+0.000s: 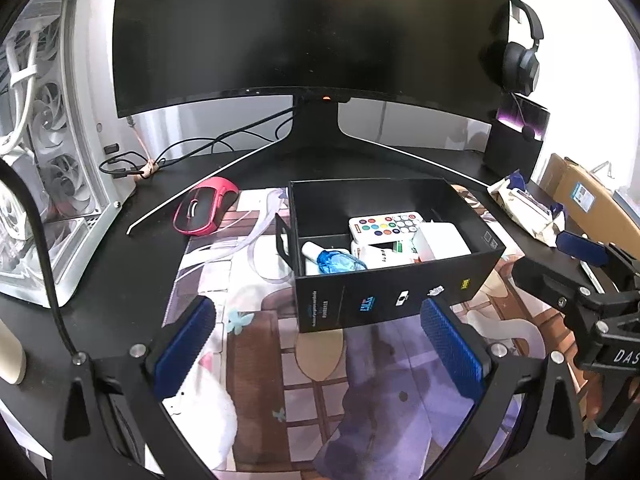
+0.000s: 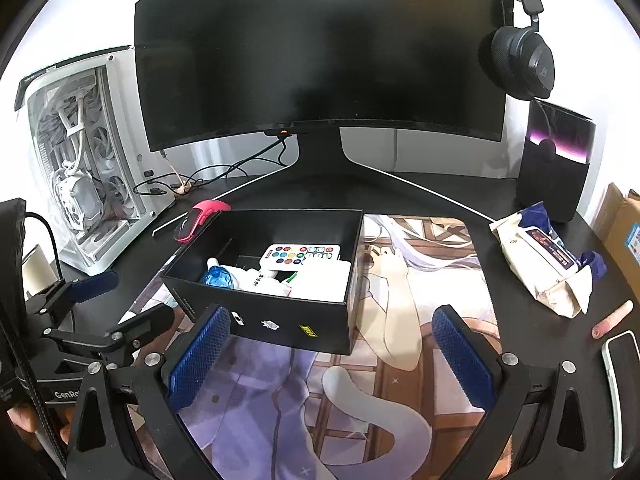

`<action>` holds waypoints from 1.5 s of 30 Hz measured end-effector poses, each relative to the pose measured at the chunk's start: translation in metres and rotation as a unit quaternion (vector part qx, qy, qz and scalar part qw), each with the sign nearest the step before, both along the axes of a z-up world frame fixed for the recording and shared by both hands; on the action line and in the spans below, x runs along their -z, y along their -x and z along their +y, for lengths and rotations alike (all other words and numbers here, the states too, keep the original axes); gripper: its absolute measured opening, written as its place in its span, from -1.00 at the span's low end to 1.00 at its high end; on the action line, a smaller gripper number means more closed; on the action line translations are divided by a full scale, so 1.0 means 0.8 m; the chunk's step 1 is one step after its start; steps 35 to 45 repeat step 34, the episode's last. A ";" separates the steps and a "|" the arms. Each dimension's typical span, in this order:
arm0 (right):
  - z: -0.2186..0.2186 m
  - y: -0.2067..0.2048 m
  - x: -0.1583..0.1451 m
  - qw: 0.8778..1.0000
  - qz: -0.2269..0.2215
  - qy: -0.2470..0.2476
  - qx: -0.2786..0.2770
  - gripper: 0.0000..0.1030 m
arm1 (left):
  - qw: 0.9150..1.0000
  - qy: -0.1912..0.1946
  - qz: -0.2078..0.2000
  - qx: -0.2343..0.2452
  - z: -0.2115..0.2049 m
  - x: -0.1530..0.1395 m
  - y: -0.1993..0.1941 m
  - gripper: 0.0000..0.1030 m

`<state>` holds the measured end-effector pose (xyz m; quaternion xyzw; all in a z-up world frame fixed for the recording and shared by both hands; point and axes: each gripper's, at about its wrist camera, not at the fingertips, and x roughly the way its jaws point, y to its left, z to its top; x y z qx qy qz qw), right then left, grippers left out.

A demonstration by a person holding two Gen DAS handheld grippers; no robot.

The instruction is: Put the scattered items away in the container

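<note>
On the printed desk mat (image 1: 280,360) ahead of me sits one black box (image 1: 396,304), open at the top, and the tidied things lie inside it: one white remote with coloured buttons (image 1: 384,226), one clear blue bottle (image 1: 340,262) on its side with a white cap, a white box (image 1: 442,240) at the right, and white packaging with print beneath them that I cannot read. A divider crosses the box's left part, though its far compartment is too dark to make out. My left gripper (image 1: 320,352) hangs just short of the box's near wall, jaws spread wide and holding nothing; my right gripper (image 2: 332,360) hovers likewise over the mat, jaws apart and empty. Outside the box on the surface lie one red-and-black mouse (image 1: 206,210), half hidden behind the box in the right view, and one wet-wipe pack (image 2: 548,256). One phone (image 2: 622,380) is cut off at the right edge.
</note>
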<state>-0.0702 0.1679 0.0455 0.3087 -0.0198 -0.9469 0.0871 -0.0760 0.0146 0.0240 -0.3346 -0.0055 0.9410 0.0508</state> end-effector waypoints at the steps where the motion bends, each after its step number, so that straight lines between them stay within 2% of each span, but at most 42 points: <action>1: 0.000 0.000 0.000 1.000 0.000 -0.001 0.000 0.99 | 1.000 0.000 0.000 0.001 0.002 0.001 0.001 1.00; 45: -0.012 0.003 0.005 1.000 -0.006 -0.012 -0.015 0.99 | 1.000 0.008 0.003 -0.003 0.002 0.005 -0.001 1.00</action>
